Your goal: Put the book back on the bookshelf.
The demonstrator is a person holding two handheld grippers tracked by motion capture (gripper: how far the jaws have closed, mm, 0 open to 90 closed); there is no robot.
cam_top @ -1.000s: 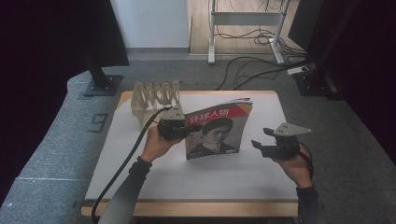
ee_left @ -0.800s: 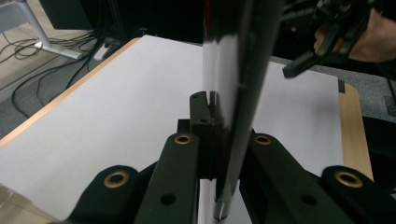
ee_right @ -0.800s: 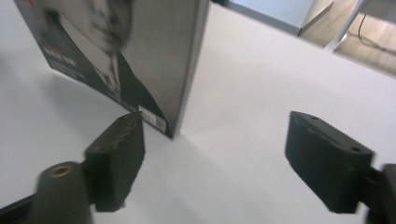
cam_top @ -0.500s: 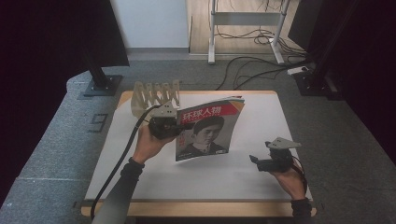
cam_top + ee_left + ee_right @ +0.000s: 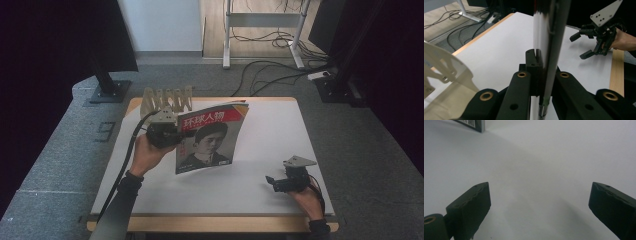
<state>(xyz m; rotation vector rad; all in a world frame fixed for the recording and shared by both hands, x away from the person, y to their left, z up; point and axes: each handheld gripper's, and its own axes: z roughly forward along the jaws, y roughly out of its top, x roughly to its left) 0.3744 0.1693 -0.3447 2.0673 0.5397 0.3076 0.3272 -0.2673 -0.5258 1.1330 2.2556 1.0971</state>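
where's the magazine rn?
High view: the glossy portrait-cover magazine is held upright off the white table, left of centre, clamped in the left tool, just before the wooden rack.

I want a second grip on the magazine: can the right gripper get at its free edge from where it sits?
Probably yes. The right gripper is open and empty, low over the white table, with bare surface between it and the magazine, which the left gripper holds upright by its spine side.
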